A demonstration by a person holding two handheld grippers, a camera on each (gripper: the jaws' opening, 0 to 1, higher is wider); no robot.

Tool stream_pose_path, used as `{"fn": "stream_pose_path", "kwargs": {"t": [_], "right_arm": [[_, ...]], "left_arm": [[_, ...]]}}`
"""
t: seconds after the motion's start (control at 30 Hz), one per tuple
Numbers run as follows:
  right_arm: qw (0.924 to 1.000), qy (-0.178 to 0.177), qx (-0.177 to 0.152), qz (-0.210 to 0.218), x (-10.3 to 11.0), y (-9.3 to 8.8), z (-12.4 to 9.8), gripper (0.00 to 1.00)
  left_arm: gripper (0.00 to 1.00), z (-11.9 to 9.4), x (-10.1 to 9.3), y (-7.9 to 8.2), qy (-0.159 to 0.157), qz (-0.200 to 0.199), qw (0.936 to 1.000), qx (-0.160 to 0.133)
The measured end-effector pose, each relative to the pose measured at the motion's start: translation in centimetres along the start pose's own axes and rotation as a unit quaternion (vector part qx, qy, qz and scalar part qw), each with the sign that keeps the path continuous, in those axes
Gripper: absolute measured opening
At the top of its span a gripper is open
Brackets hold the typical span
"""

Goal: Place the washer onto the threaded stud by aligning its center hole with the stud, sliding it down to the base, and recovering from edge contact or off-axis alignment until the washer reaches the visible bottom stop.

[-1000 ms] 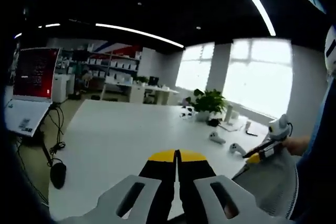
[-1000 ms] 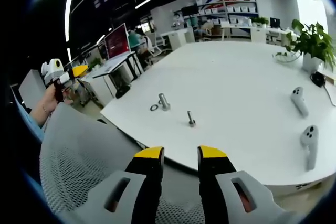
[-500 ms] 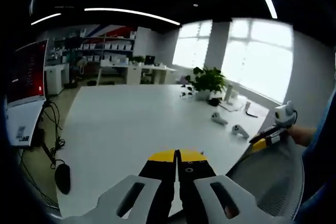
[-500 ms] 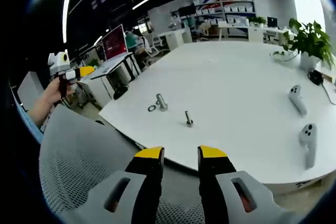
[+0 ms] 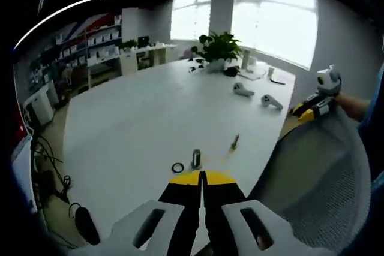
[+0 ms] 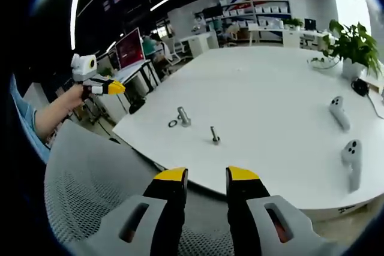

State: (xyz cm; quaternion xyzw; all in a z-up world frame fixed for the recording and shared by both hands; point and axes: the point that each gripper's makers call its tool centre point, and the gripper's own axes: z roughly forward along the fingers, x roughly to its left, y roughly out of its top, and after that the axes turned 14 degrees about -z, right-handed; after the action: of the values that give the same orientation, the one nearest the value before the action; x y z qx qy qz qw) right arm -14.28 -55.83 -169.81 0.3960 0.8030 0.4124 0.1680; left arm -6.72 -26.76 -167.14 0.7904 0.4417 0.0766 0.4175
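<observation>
Left hand-held gripper (image 5: 203, 178) swung tableward, jaws closed, empty.

White table (image 6: 270, 82), centre frame: my washer (image 6: 173, 123) touching metal post (image 6: 183, 116); stud (image 6: 214, 135) near; two controllers (image 6: 339, 113) right.

I see a small dark ring washer (image 6: 173, 123) lying flat on the white table (image 6: 264, 88), just beside a short upright metal cylinder (image 6: 183, 117), a thin threaded stud (image 6: 213, 135) standing upright nearby, bare, apart from the washer
</observation>
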Motion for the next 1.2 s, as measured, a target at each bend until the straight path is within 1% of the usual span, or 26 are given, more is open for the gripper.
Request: {"fn": "stream_pose_path", "kwargs": {"t": [0.07, 0.17, 0.23, 0.3, 0.37, 0.4, 0.5, 0.53, 0.6, 0.63, 0.67, 0.73, 0.8, 0.87, 0.93, 0.97, 1.0, 1.03, 1.1, 1.13, 1.2], "right_arm": [[1.0, 0.0, 0.001, 0.0, 0.0, 0.0, 0.0, 0.28], [1.0, 0.0, 0.0, 0.0, 0.0, 0.0, 0.0, 0.28], [1.0, 0.0, -0.001, 0.0, 0.0, 0.0, 0.0, 0.28], [1.0, -0.001, -0.003, 0.001, -0.1, 0.0, 0.0, 0.28], [1.0, -0.003, -0.004, 0.002, -0.1, 0.0, 0.0, 0.28], [1.0, -0.003, -0.005, 0.003, -0.1, 0.1, 0.0, 0.28], [1.0, -0.005, -0.006, 0.004, -0.2, 0.1, 0.0, 0.28], [0.9999, -0.006, -0.007, 0.004, -0.2, 0.1, 0.0, 0.28], [0.9999, -0.008, -0.007, 0.005, -0.3, 0.1, 0.0, 0.28], [0.9999, -0.009, -0.006, 0.006, -0.3, 0.1, 0.0, 0.27], [0.9999, -0.011, -0.006, 0.006, -0.4, 0.1, 0.0, 0.27], [0.9999, -0.007, -0.005, 0.005, -0.3, 0.1, 0.0, 0.26], [1.0, -0.006, -0.003, 0.004, -0.2, 0.0, 0.1, 0.26], [0.9999, -0.01, -0.005, 0.006, -0.3, 0.1, 0.0, 0.26], [0.9998, -0.015, -0.01, 0.011, -0.5, 0.1, 0.0, 0.26], [0.9994, -0.026, -0.017, 0.017, -0.8, 0.3, -0.2, 0.26], [0.999, -0.033, -0.024, 0.021, -1.0, 0.5, -0.3, 0.26], [0.9989, -0.033, -0.026, 0.022, -1.0, 0.5, -0.3, 0.26], [0.9994, -0.025, -0.018, 0.018, -0.7, 0.3, -0.2, 0.26], [0.9995, -0.023, -0.016, 0.016, -0.7, 0.3, -0.1, 0.26], [0.9995, -0.022, -0.016, 0.015, -0.7, 0.3, -0.1, 0.26]], "left_arm": [[0.0, 0.9, 0.5, -0.5, -0.004, 0.006, 0.9997, 0.024], [0.0, 2.2, 1.0, -1.1, -0.008, 0.022, 0.9984, 0.051], [0.0, 3.0, 1.3, -1.7, -0.012, 0.037, 0.9965, 0.074], [0.0, 4.0, 1.6, -1.9, -0.018, 0.049, 0.9953, 0.081], [0.09, 4.9, 2.0, -2.5, -0.02, 0.048, 0.9936, 0.1], [0.11, 5.6, 2.2, -2.7, -0.023, 0.058, 0.9924, 0.106], [0.17, 7.1, 2.9, -3.4, -0.024, 0.063, 0.9891, 0.131], [0.2, 7.5, 3.0, -3.8, -0.025, 0.06, 0.9876, 0.143], [0.3, 8.6, 3.0, -4.6, -0.036, 0.052, 0.9846, 0.163], [0.32, 9.0, 3.3, -4.9, -0.032, 0.051, 0.9834, 0.171], [0.33, 9.5, 3.7, -5.5, -0.029, 0.058, 0.9793, 0.192], [0.34, 10.2, 4.2, -6.4, -0.029, 0.071, 0.9729, 0.218], [0.34, 11.2, 4.7, -6.6, -0.022, 0.088, 0.97, 0.226], [0.33, 12.0, 4.9, -6.4, -0.012, 0.088, 0.9716, 0.219], [0.35, 12.9, 5.1, -6.5, -0.011, 0.083, 0.9716, 0.221], [0.36, 13.2, 5.4, -7.2, -0.007, 0.085, 0.9668, 0.241], [0.36, 13.4, 5.7, -7.7, -0.002, 0.091, 0.9628, 0.255], [0.35, 13.7, 5.8, -7.9, 0.0, 0.097, 0.9614, 0.258], [0.36, 14.3, 6.0, -8.8, 0.002, 0.106, 0.9535, 0.282], [0.36, 14.7, 6.0, -8.5, 0.002, 0.106, 0.9555, 0.275], [0.36, 15.2, 6.3, -8.5, 0.002, 0.11, 0.9548, 0.276]]}}
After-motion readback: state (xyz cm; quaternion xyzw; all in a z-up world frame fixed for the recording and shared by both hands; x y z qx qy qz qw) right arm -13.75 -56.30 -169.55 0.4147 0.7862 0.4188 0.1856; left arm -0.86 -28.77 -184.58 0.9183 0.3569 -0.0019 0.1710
